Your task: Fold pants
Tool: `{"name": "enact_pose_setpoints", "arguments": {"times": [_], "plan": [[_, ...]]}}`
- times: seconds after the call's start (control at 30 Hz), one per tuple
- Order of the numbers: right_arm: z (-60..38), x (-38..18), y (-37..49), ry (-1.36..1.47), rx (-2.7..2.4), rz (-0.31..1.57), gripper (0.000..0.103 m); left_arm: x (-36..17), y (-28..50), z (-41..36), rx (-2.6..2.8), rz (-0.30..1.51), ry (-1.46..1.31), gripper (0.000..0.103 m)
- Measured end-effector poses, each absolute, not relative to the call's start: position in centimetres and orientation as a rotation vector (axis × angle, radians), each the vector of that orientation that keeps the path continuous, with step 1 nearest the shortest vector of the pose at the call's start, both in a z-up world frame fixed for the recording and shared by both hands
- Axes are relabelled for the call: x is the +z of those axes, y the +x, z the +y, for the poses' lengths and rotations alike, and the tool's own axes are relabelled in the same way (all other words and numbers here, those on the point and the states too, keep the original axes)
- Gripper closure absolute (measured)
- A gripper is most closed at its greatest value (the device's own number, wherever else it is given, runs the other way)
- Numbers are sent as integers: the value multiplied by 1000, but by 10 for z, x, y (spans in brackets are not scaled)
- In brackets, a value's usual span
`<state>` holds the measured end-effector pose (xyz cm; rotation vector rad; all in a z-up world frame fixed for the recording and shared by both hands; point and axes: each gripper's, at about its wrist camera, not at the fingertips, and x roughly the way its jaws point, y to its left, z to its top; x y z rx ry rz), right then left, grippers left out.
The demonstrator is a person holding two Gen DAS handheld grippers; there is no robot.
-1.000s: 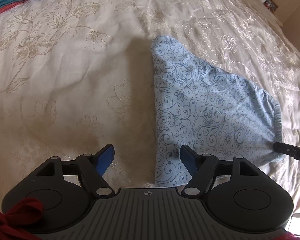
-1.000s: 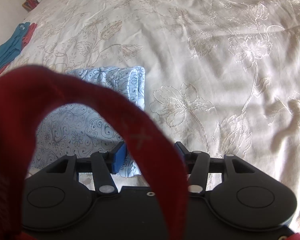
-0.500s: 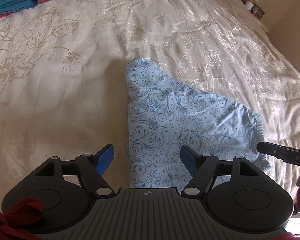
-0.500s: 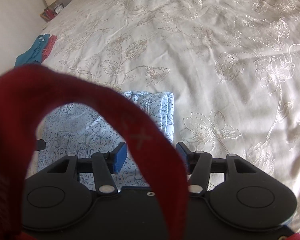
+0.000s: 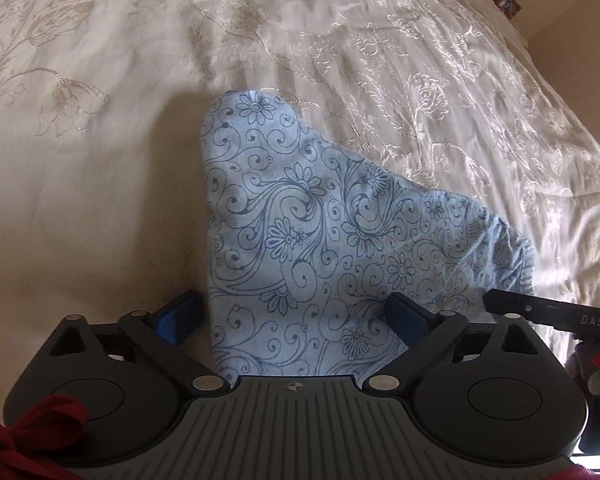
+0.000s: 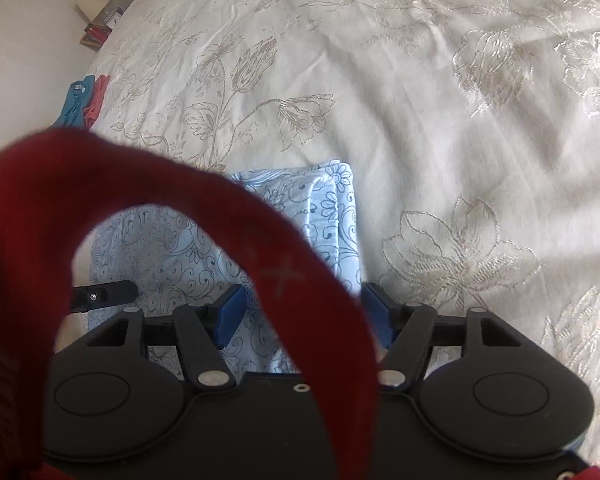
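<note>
The left gripper (image 5: 296, 316) is hanging over the near end of the pants (image 5: 320, 240), its jaws opening wide; the left blue pad (image 5: 180, 314) is standing just off the cloth's left edge over the bedspread (image 5: 100, 200), while the other pad is over the cloth itself. Cloth is lying between the pads, but neither one is pressing on it. The right gripper (image 6: 304, 312) is likewise opening its jaws, with the folded edge of the pants (image 6: 332, 216) lying between its pads, unpinched as far as the view shows, since a red strap (image 6: 220, 232) is looping across the lens and hiding part of the gap.

The pants, pale blue with a dark swirl-and-flower print, are lying folded on the cream embroidered bedspread. In the left wrist view their long axis is running away from the gripper, tapering to a rounded end at the far side, and the gathered waistband (image 5: 520, 252) is bulging out to the right of that line. A finger of the right gripper (image 5: 540, 312) is reaching in just beside that waistband. Well beyond the pants, near the bedspread's far left edge, teal and coral clothes (image 6: 84, 100) are lying.
</note>
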<state>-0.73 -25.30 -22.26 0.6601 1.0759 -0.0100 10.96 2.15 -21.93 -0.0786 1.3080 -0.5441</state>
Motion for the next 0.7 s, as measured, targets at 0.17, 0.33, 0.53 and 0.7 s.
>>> {"name": "enact_pose_setpoints", "arguments": {"times": [0.17,0.33,0.53,0.7], "plan": [[-245,-225,4,648,62,1075,8,-221,108,15,-525,1293,-49,1],[-249,-227,4,700,72,1055,4,-221,110,23,-494,1286,-139,1],[-258,-222,3,750,66,1069,70,-212,116,35,-426,1316,-181,41],[-246,-205,1,722,84,1036,77,-200,111,46,-421,1287,-248,87]]}}
